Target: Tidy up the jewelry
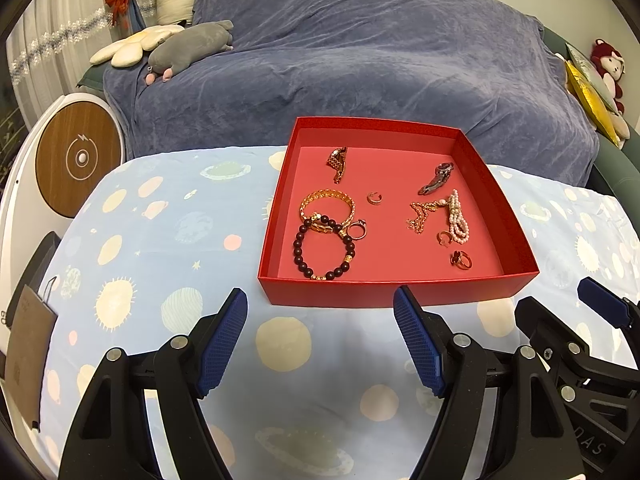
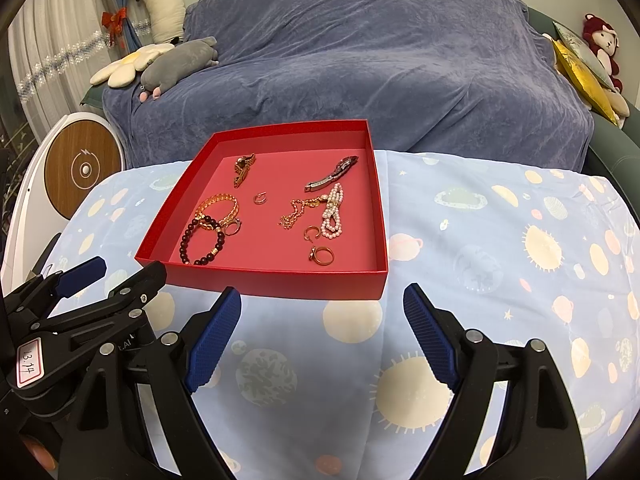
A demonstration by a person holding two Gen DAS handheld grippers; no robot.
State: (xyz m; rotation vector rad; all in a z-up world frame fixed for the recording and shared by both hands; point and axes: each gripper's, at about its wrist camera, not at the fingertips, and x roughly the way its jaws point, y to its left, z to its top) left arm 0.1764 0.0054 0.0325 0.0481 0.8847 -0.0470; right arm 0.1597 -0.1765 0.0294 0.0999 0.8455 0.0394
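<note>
A shallow red box (image 1: 400, 292) (image 2: 280, 286) sits on the patterned blue cloth and holds several pieces of jewelry. A dark bead bracelet (image 1: 324, 248) (image 2: 202, 242) overlaps a gold bangle (image 1: 328, 206) (image 2: 218, 208) at its left. A pearl bracelet (image 1: 458, 218) (image 2: 334, 216), a gold chain (image 1: 422, 214), two watches (image 1: 438, 178) (image 1: 338, 162) and small rings (image 1: 462, 259) (image 2: 322, 256) lie elsewhere inside. My left gripper (image 1: 320, 310) stands open just short of the box's near wall, with nothing between its fingers. My right gripper (image 2: 322, 306) is open too, at the box's near right corner, empty.
A sofa under a blue-grey throw (image 1: 360, 60) rises behind the table, with plush toys (image 1: 188, 50) at its left and cushions (image 1: 588, 84) at its right. A round white and wood device (image 1: 76, 156) stands at the left. A brown paper bag (image 1: 28, 356) hangs off the left edge.
</note>
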